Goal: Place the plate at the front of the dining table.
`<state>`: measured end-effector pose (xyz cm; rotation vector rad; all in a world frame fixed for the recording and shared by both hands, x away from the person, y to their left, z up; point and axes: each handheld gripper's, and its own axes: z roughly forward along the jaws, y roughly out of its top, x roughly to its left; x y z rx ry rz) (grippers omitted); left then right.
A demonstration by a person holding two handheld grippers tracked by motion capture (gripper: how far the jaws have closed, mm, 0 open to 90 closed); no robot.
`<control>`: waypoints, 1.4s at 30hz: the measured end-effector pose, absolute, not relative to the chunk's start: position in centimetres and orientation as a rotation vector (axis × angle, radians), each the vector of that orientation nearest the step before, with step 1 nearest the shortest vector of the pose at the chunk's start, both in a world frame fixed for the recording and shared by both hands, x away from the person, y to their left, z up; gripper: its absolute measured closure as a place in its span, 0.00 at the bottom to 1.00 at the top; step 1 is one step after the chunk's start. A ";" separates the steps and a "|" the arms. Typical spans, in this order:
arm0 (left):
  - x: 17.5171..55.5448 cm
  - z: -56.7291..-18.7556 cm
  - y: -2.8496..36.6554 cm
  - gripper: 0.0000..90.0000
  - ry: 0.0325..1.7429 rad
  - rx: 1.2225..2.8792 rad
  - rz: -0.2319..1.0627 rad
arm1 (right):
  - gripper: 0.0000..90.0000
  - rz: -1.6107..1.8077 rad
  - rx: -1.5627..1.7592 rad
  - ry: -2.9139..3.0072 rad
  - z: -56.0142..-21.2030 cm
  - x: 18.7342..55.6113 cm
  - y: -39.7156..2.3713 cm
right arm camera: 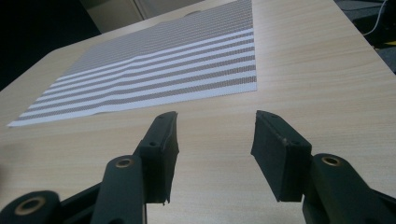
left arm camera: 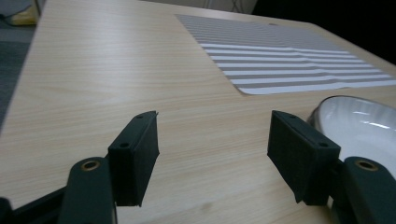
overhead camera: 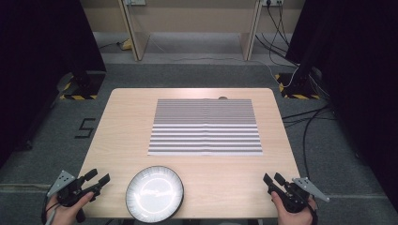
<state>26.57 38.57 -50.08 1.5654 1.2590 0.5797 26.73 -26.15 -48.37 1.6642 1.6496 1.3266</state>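
High view: one plate (overhead camera: 154, 193), one striped mat (overhead camera: 205, 126), two grippers.

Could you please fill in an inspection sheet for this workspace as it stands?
Surface: light wood table, flat.
Job's things: striped mat lying flat mid-table, creased down the middle; white plate at the near edge, apart from the mat.
Clutter: nothing seen.
Grippers: left gripper and right gripper open, holding nothing, at the near corners.
Cables: cables on the floor at right.
Surroundings: grey floor, black curtains on both sides.
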 end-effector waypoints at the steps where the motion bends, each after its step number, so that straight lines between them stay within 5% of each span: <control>1: 26.6 -50.1 38.6 0.36 1.262 1.564 0.586 | 0.55 1.327 1.669 1.651 -48.4 26.7 -26.0; 8: 26.4 -49.7 38.5 0.36 1.259 1.583 0.656 | 0.54 1.318 1.664 1.671 -48.6 26.9 -25.6; 42: 26.3 -48.8 33.3 0.40 1.123 1.708 0.412 | 0.55 1.382 1.516 1.997 -46.5 29.9 -18.2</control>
